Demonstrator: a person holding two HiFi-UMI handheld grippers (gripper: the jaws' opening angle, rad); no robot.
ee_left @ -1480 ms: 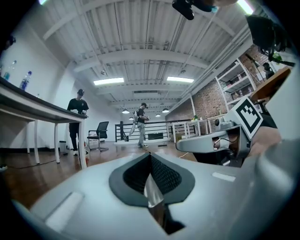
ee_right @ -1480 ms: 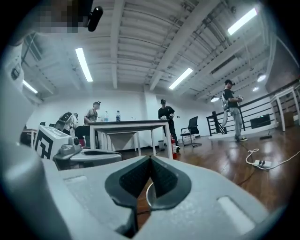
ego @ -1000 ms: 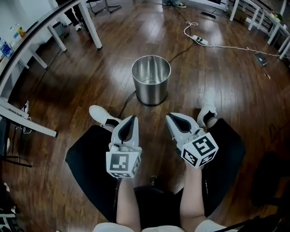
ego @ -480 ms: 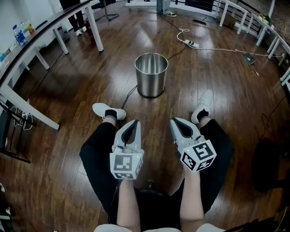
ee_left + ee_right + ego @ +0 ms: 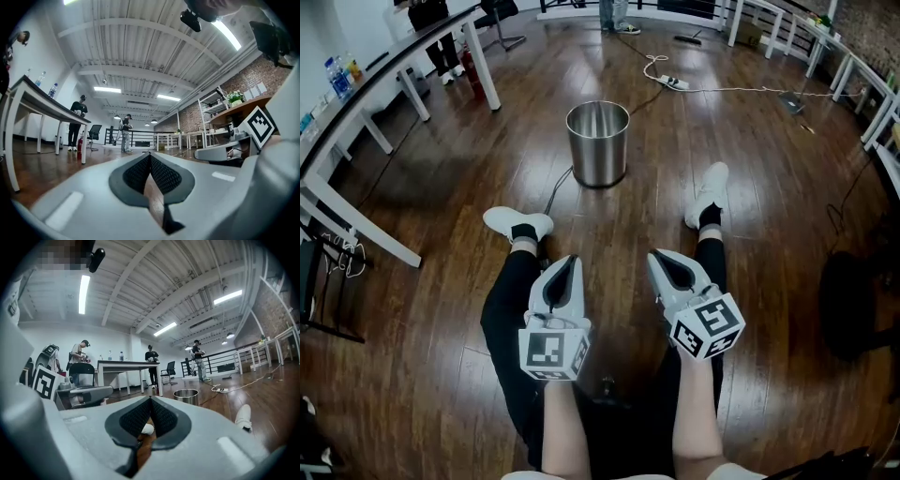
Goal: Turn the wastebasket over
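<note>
**Steel bin upright on the floor, both grippers shut - notes on grabbing it**

Far left there's a long white table (image 5: 356, 70) with a few bottles (image 5: 337, 73) on it. Their labels are way too small to read.

The left gripper (image 5: 571, 262) is held over the person's lap, pointing ahead with its jaws closed tight and nothing in them. Its own view (image 5: 150, 157) shows the pads meeting with only floor beyond.

The wastebasket (image 5: 597, 141) stands upright, mouth up, on the wooden floor (image 5: 441, 281). It's out past the person's shoes and well clear of both tools. It looks empty inside. I'd guess thin polished steel, so stiff and probably light, but slick on that smooth round wall. A squeeze across the body would likely slip, so the rim is the place: 1 jaw inside and 1 outside, maybe 1 gripper on each side, then tip it. It'll probably clang and could roll. I can't see a brand, sticker or print on it.

The right gripper (image 5: 656, 257) matches the left - jaws together and empty - and the basket (image 5: 185, 396) shows beyond its tips (image 5: 150, 402). The cubes carry only black-and-white square markers, no words.

A white power strip (image 5: 667, 82) lies further back and to the right.
</note>
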